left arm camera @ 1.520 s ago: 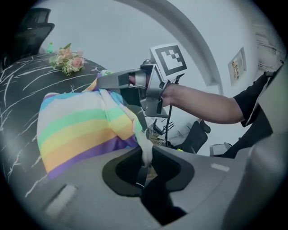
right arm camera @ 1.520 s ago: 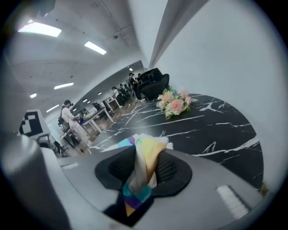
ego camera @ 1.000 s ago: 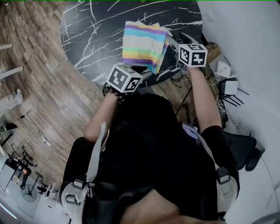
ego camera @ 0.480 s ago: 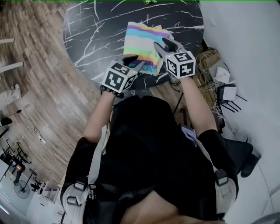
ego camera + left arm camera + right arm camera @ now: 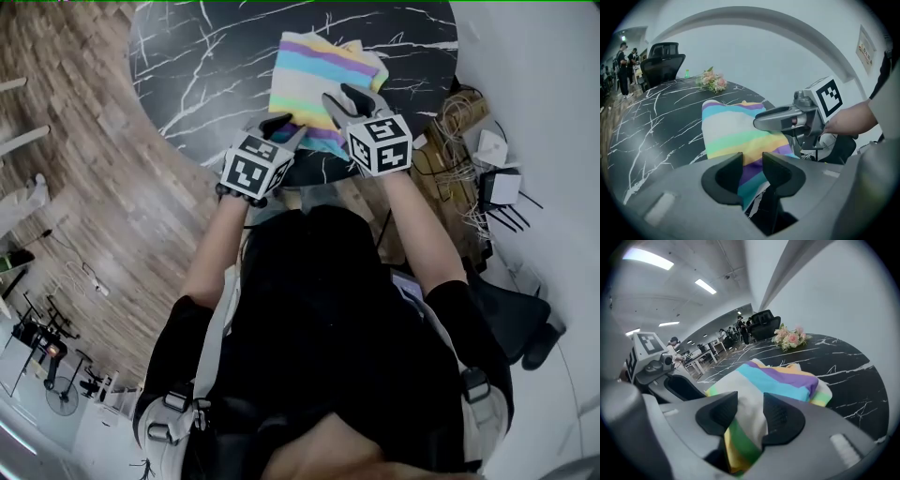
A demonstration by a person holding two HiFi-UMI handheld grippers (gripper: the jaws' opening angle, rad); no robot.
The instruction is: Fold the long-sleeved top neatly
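the top (image 5: 323, 80) is laid at the near edge of the counter (image 5: 197, 66); flowers (image 5: 712, 80) are set behind it.

**Left gripper view: tongs on the top's near edge**

Left gripper (image 5: 752, 161): tongs close together, purple and teal stripes of the long-sleeved top (image 5: 731, 131) pinched in the narrow gap. The top lies folded on the black white-veined surface (image 5: 656, 126), with stripes of teal, white, green, yellow and purple. Its near edge is at the surface's rim. Right gripper (image 5: 760, 123) comes in from the right, one grey finger lying over the top's right side, marker cube behind it, the person's hand (image 5: 848, 123) on the grip. Far side of the surface: a small bunch of flowers (image 5: 711, 80). Beyond that, black office chairs (image 5: 663, 60) and people (image 5: 622, 63) standing at far left.
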